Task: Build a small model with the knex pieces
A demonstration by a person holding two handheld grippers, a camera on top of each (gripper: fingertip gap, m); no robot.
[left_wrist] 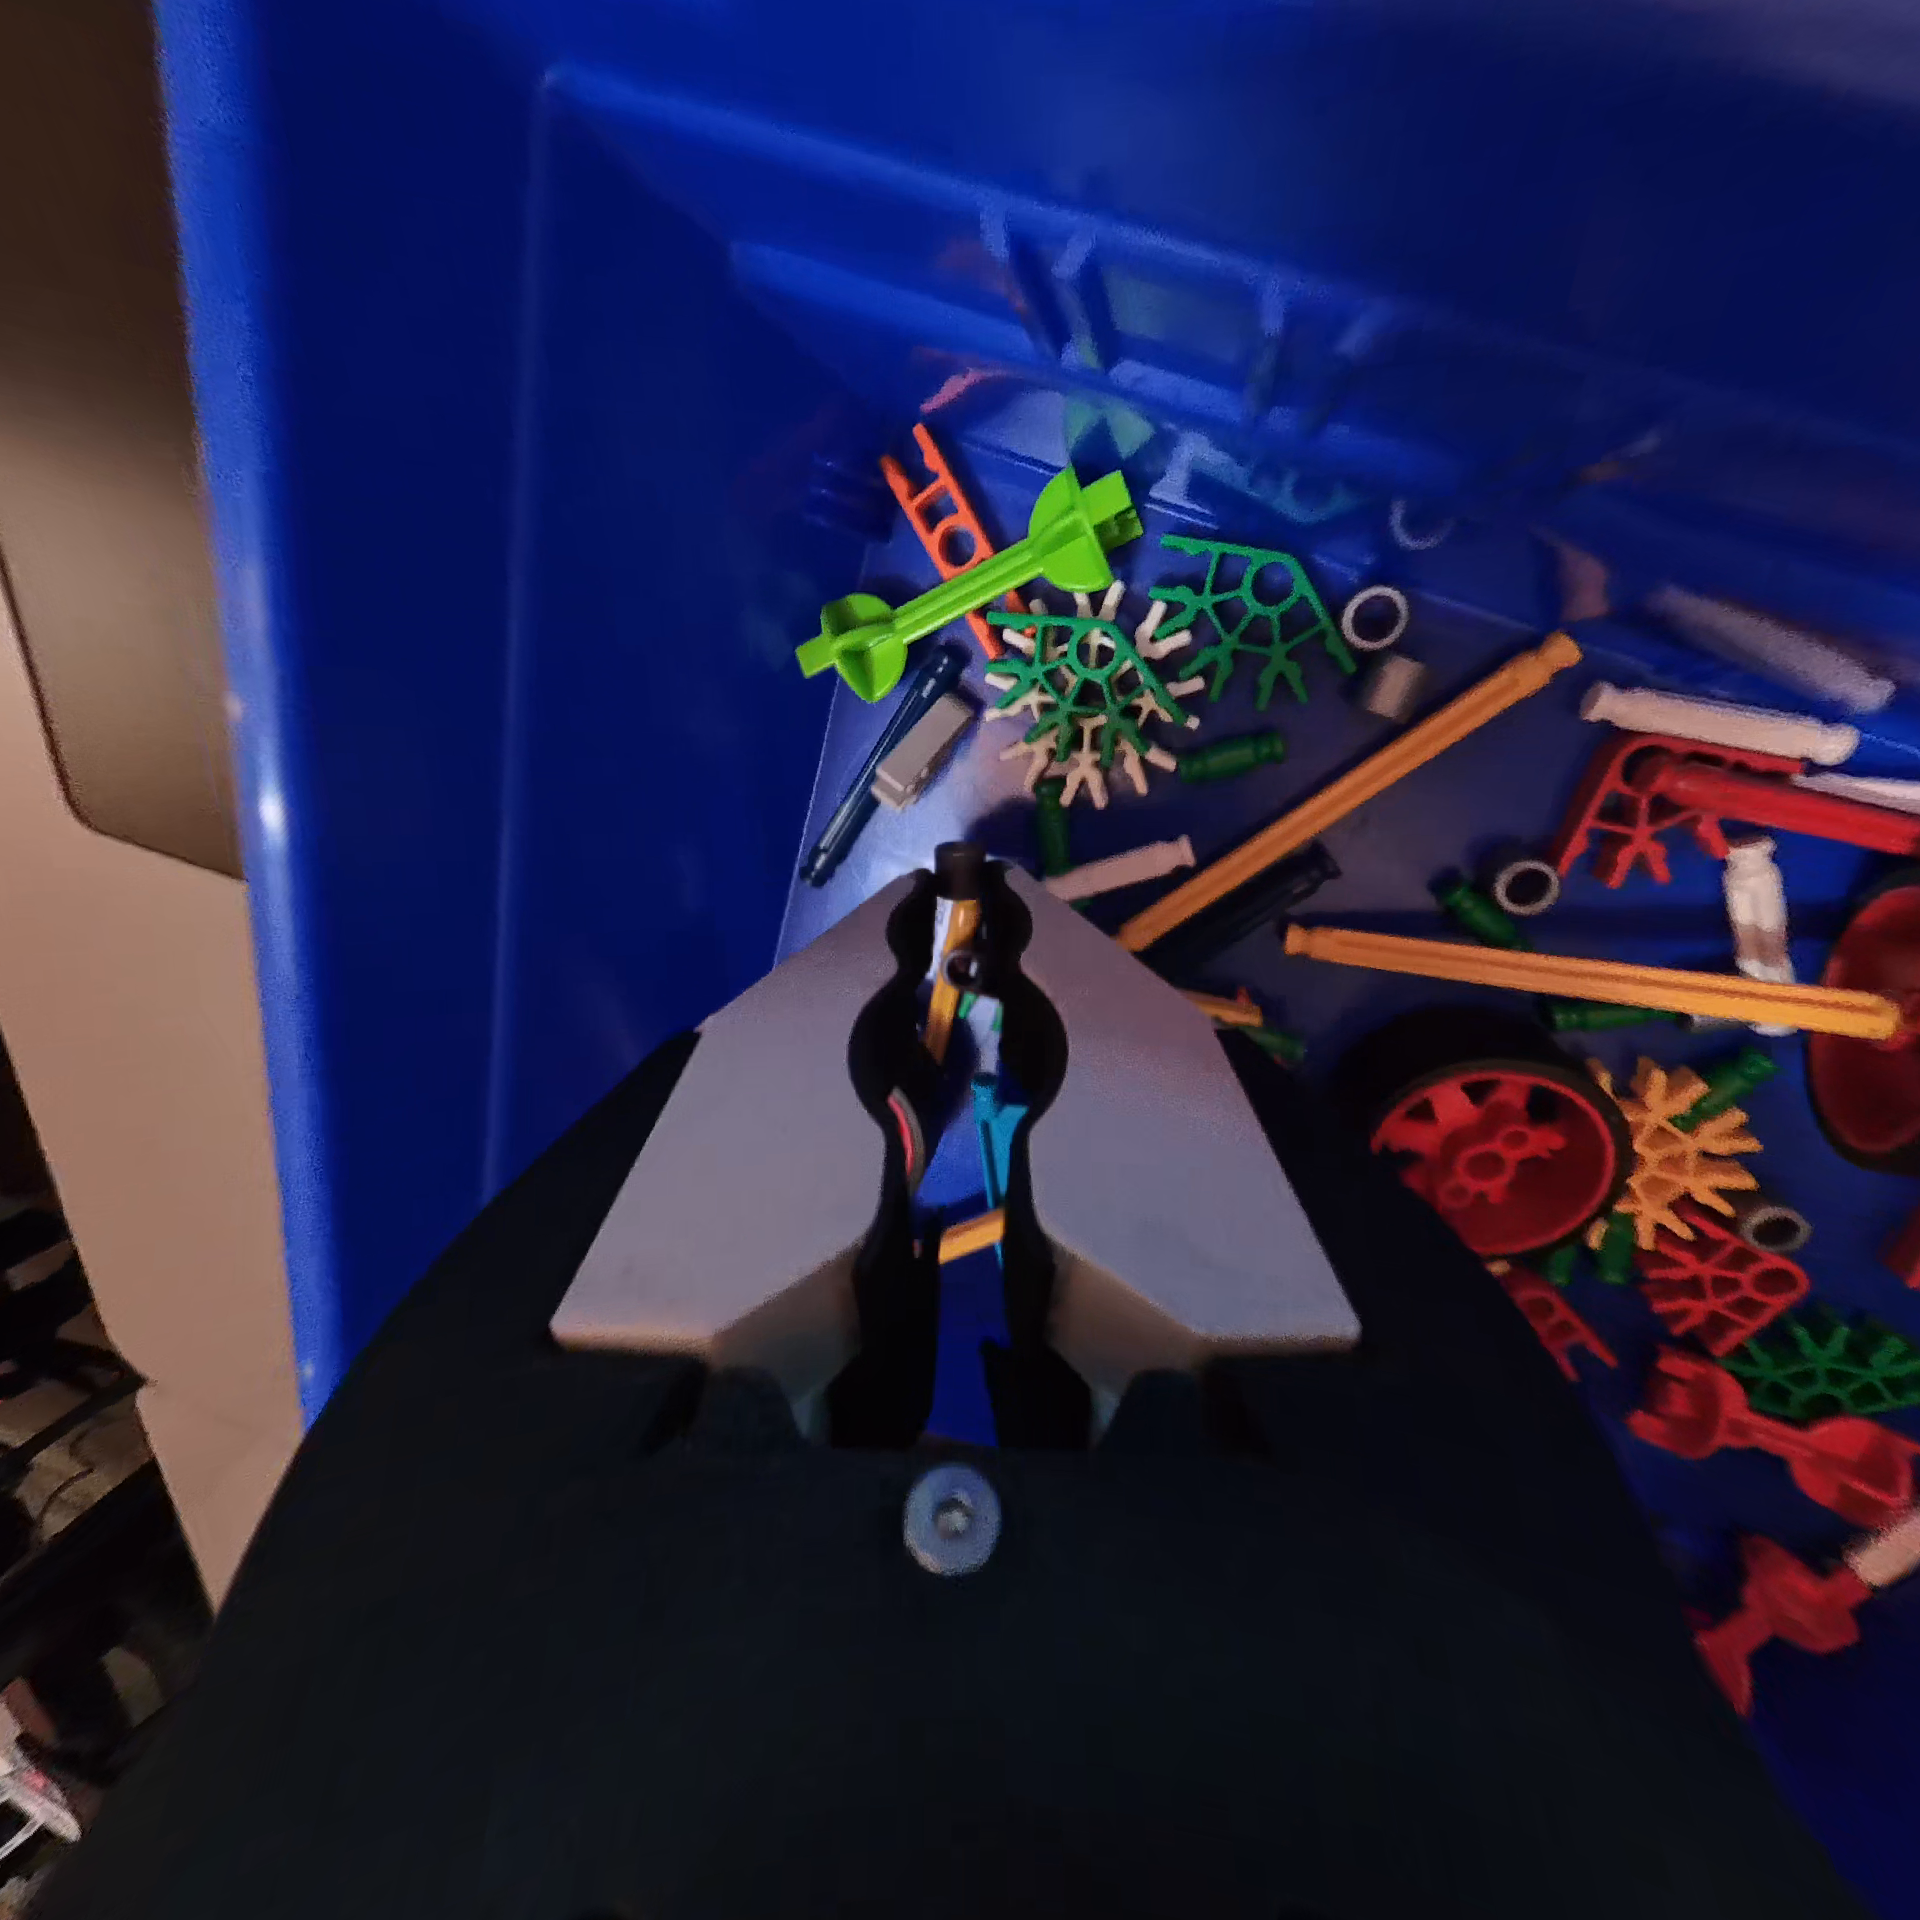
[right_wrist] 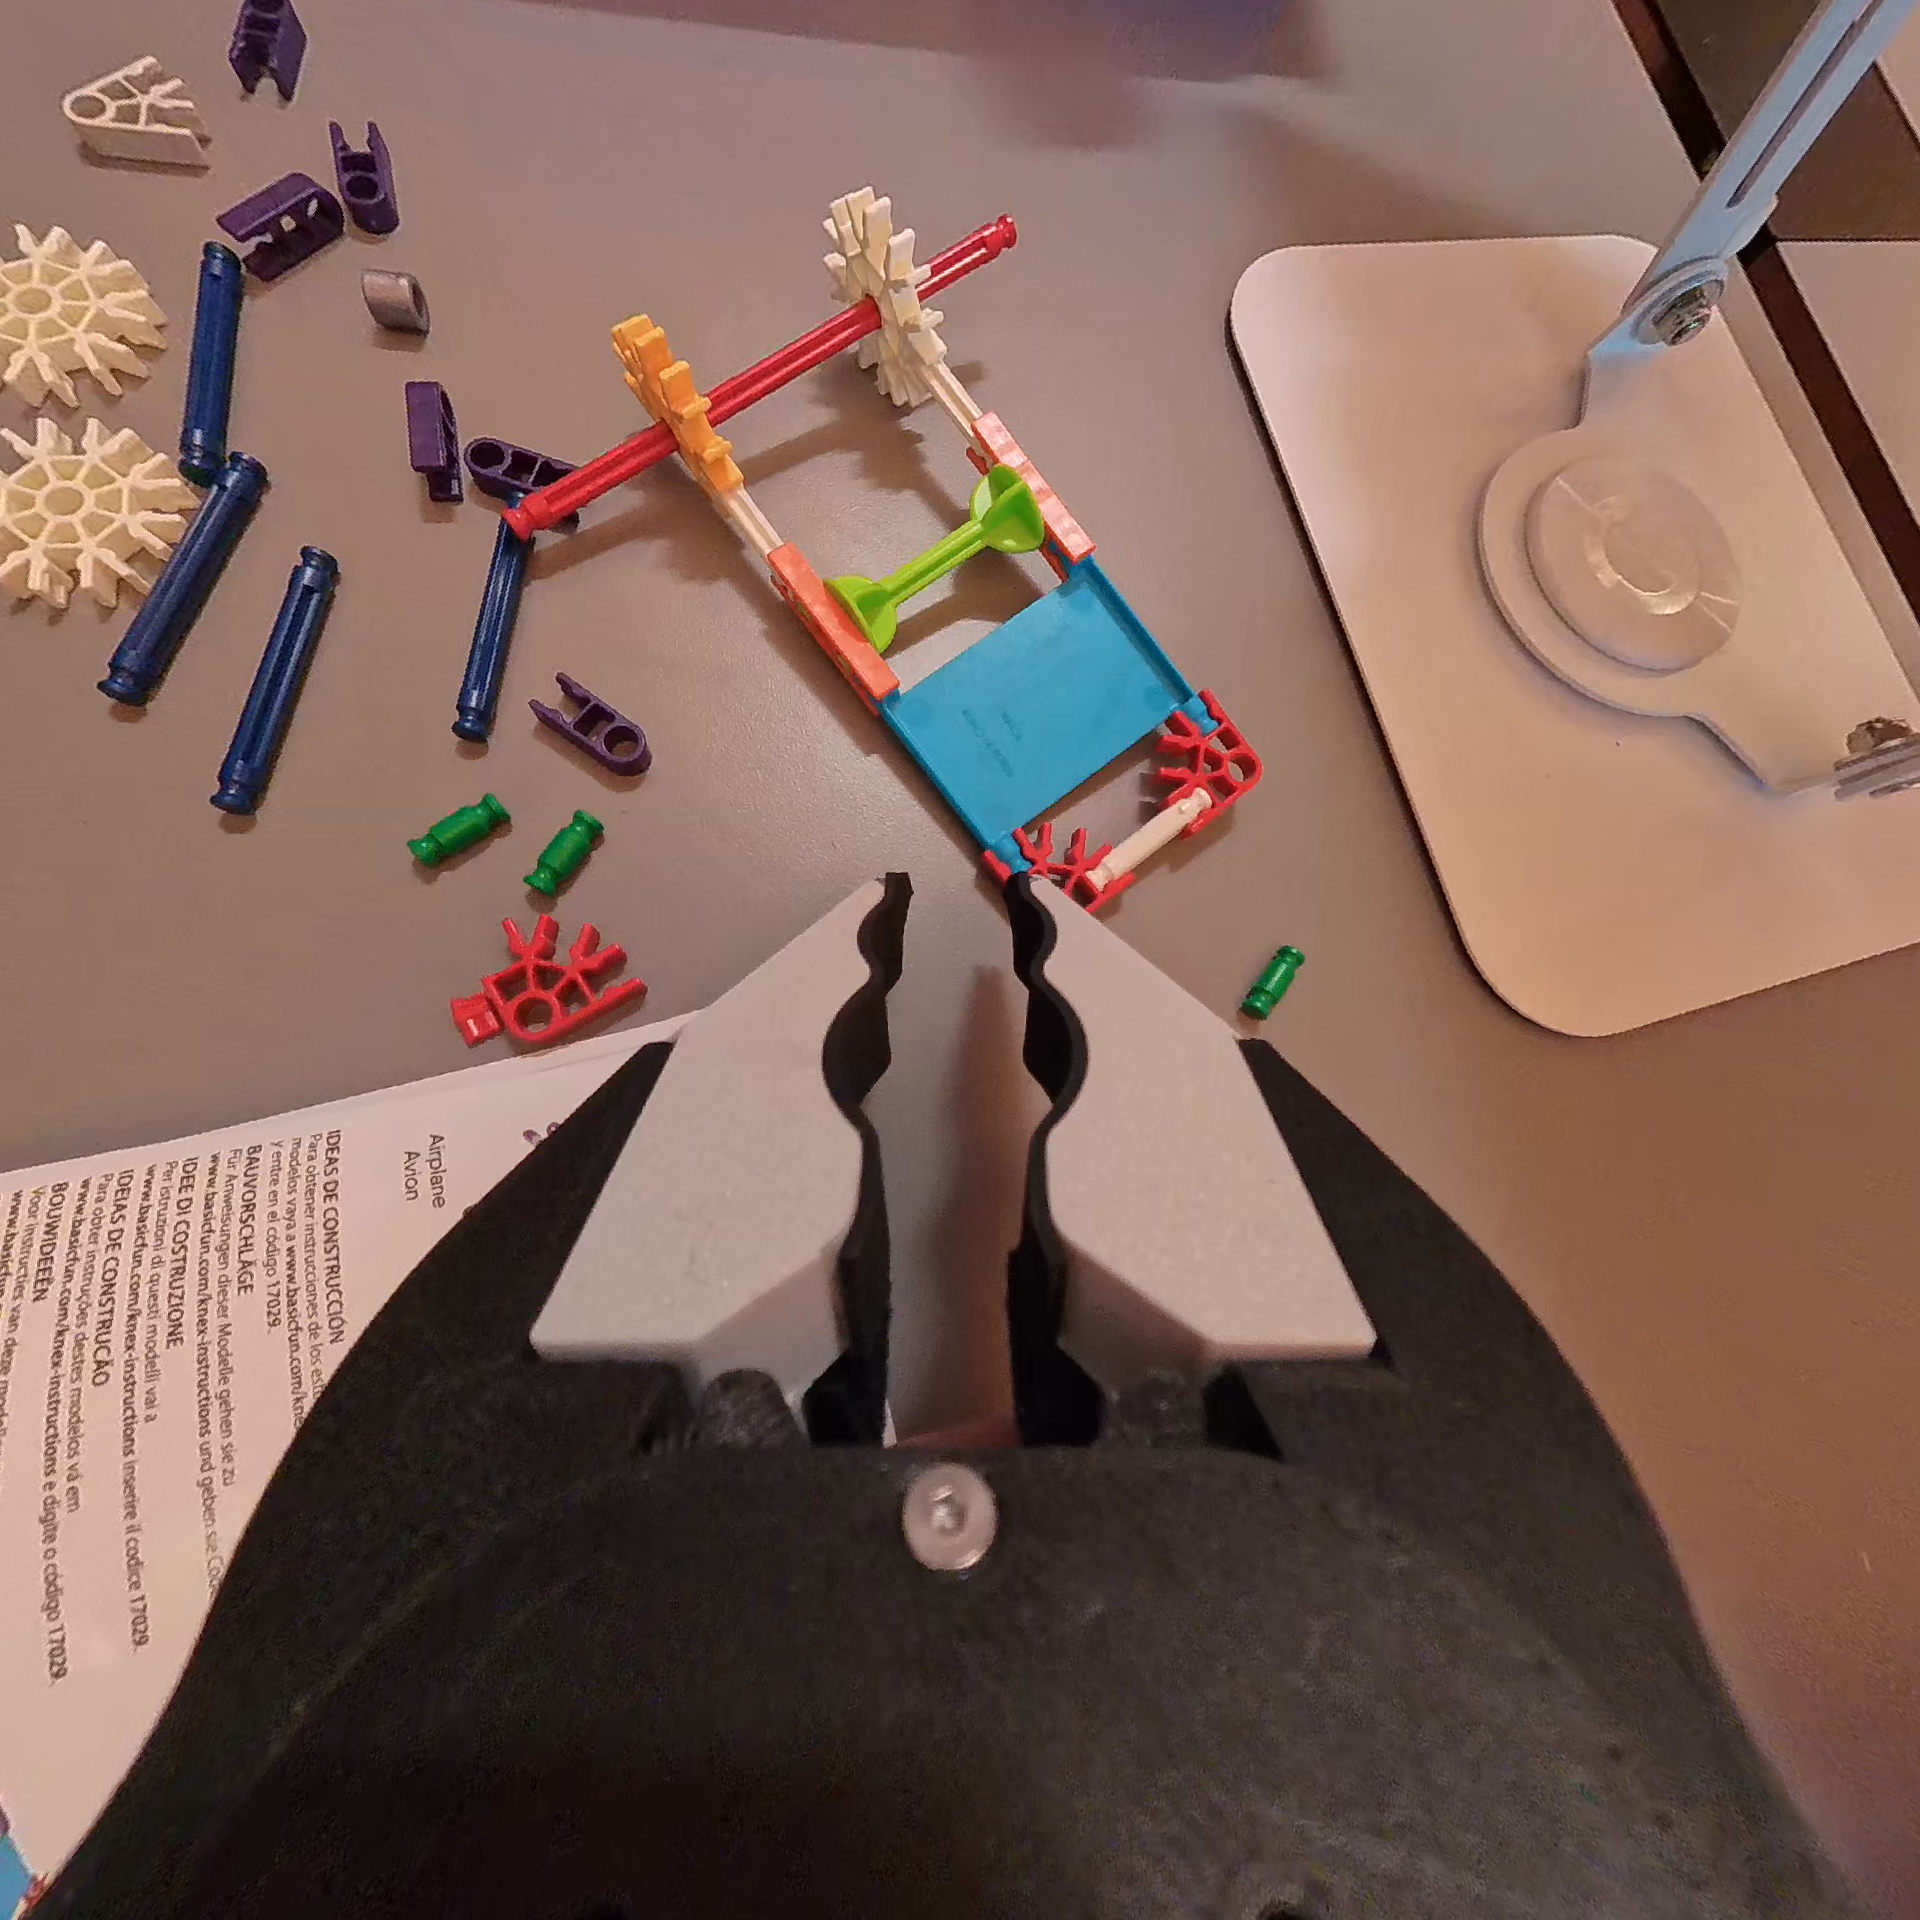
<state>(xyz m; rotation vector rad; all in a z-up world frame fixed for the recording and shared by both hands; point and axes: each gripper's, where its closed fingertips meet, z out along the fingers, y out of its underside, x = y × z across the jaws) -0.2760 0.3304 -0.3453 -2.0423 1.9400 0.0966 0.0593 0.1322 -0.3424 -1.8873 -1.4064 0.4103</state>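
My left gripper (left_wrist: 957,883) reaches into a blue plastic bin (left_wrist: 644,623) and its tips are shut on a small black peg-like piece (left_wrist: 957,864). Loose construction-toy parts lie below: a lime green spool rod (left_wrist: 966,597), green connectors (left_wrist: 1101,665) and yellow rods (left_wrist: 1351,790). My right gripper (right_wrist: 958,888) is open and empty over a grey table (right_wrist: 1299,1351). Its right fingertip is next to the red corner connector (right_wrist: 1055,857) of a part-built model with a blue panel (right_wrist: 1034,712), a lime spool (right_wrist: 935,566) and a red axle (right_wrist: 769,369).
Blue rods (right_wrist: 275,681), purple clips (right_wrist: 592,727), cream snowflake connectors (right_wrist: 78,509), green short rods (right_wrist: 561,852) and a loose red connector (right_wrist: 540,992) lie left of the model. A printed instruction sheet (right_wrist: 187,1299) lies at front left. A white stand base (right_wrist: 1558,644) stands at right. There is about 40 centimetres between the tips of the two grippers. Measured from the fingertips, the lime green spool rod (left_wrist: 966,597) is 5 centimetres or so from the left gripper and 35 centimetres from the right. The red axle (right_wrist: 769,369) is about 12 centimetres from my right fingertips.
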